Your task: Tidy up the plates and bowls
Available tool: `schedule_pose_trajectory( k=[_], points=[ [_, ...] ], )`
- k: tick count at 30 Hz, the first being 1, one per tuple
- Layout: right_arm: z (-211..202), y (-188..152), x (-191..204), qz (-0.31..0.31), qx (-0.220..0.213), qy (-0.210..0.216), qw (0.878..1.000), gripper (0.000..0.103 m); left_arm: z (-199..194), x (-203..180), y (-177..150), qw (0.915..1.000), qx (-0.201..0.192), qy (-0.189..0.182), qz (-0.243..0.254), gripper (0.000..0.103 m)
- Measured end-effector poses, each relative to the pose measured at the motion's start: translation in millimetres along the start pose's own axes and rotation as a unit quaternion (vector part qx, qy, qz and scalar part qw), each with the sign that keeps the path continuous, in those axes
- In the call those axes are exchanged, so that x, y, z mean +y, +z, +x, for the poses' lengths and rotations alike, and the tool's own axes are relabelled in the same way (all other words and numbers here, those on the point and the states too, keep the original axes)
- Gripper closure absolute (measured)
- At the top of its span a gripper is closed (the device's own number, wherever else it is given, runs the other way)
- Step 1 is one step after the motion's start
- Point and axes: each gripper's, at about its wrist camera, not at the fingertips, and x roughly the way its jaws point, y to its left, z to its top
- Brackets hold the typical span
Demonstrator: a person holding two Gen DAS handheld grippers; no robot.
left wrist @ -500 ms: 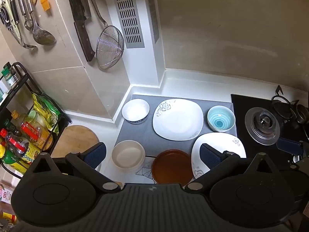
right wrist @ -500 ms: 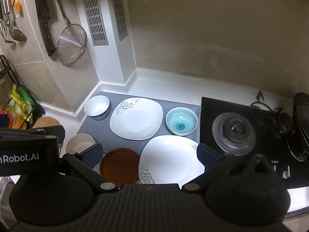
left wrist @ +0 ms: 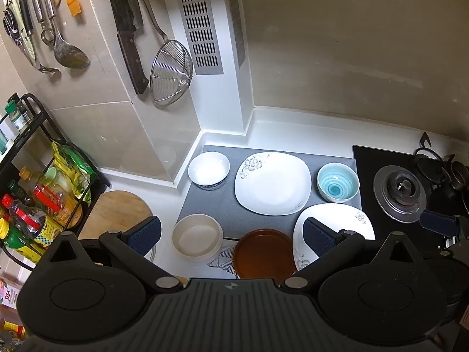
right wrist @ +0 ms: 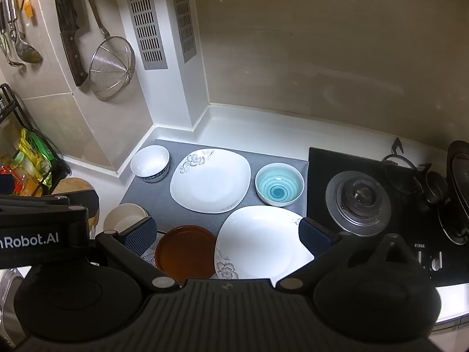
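On a grey mat (left wrist: pixel 211 211) lie a white floral square plate (left wrist: pixel 272 183), a second floral plate (left wrist: pixel 346 223) nearer the front right, a white bowl (left wrist: pixel 208 170), a blue-swirl bowl (left wrist: pixel 337 182), a cream bowl (left wrist: pixel 197 238) and a brown round plate (left wrist: pixel 263 253). The same dishes show in the right wrist view: far plate (right wrist: pixel 210 179), near plate (right wrist: pixel 261 240), blue bowl (right wrist: pixel 279 183), brown plate (right wrist: pixel 186 250). My left gripper (left wrist: pixel 231 234) is open and empty, high above the cream bowl and brown plate. My right gripper (right wrist: pixel 227 236) is open and empty above the near plate.
A gas stove (left wrist: pixel 400 193) sits right of the mat. A rack of bottles (left wrist: pixel 35 199) and a round wooden board (left wrist: pixel 117 214) stand at the left. A knife (left wrist: pixel 129 29), strainer (left wrist: pixel 171 73) and ladles hang on the wall. The left gripper's body (right wrist: pixel 44 228) shows in the right wrist view.
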Motion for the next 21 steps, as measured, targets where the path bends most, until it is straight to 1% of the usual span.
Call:
schedule_pose_trajectory(
  k=[1, 7, 12, 15, 16, 21],
  points=[
    [0, 0, 1, -0.001, 0.000, 0.000, 1.000, 0.000, -1, 1, 0, 0.9999, -0.011, 0.002, -0.002, 0.000],
    [-3, -3, 2, 0.000, 0.001, 0.004, 1.000, 0.000, -3, 2, -2, 0.9998, -0.017, 0.007, 0.000, 0.000],
    [-6, -6, 7, -0.005, 0.000, 0.002, 1.000, 0.000, -6, 8, -4, 0.9999, -0.011, 0.012, 0.002, 0.000],
    [-8, -8, 11, -0.006, 0.001, 0.002, 1.000, 0.000, -7, 8, -6, 1.0000, 0.000, 0.004, -0.002, 0.000],
    [-9, -8, 12, -0.006, 0.001, 0.002, 1.000, 0.000, -7, 8, -6, 0.9999, 0.011, -0.006, -0.008, 0.000],
    [-13, -13, 14, -0.008, 0.000, 0.004, 1.000, 0.000, -9, 7, -9, 0.9998, 0.016, -0.006, -0.011, 0.000]
  ],
)
